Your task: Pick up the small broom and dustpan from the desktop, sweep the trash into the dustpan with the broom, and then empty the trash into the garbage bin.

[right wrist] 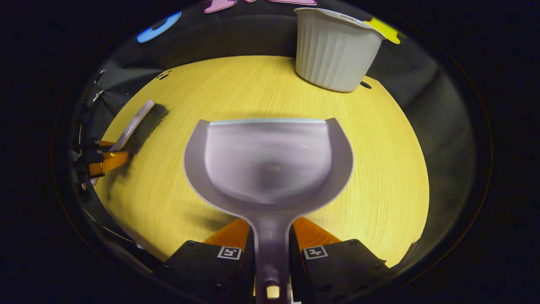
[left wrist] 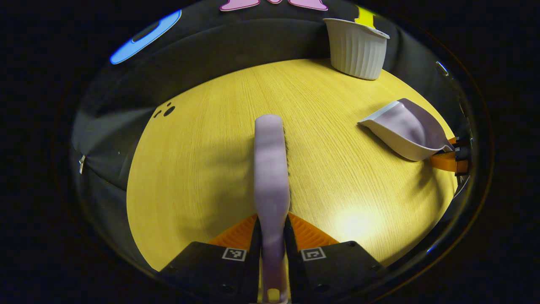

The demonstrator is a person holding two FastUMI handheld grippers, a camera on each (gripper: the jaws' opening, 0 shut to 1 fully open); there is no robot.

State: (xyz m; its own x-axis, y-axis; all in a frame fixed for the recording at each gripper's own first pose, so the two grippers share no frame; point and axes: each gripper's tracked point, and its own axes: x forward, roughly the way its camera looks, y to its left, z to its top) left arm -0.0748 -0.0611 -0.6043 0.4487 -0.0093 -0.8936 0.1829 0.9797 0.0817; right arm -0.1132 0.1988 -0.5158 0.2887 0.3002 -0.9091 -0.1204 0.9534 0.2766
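Note:
The small broom (left wrist: 270, 169) has a lilac back and dark bristles. Its handle runs between the fingers of my left gripper (left wrist: 272, 223), which is shut on it above the yellow wooden desktop (left wrist: 202, 169). The lilac dustpan (right wrist: 270, 164) points its mouth toward the far edge, level above the table; my right gripper (right wrist: 270, 228) is shut on its handle. In the right gripper view the broom (right wrist: 141, 122) shows at the left, bristles down, with the left gripper (right wrist: 105, 162) behind it. The left gripper view has the dustpan (left wrist: 405, 131) at the right. The dustpan's inside is blurred.
A white ribbed garbage bin (right wrist: 333, 50) stands upright at the table's far edge, also in the left gripper view as the bin (left wrist: 357, 48) at the upper right. A few small dark specks (left wrist: 168, 110) lie near the far left edge. Black cloth surrounds the table.

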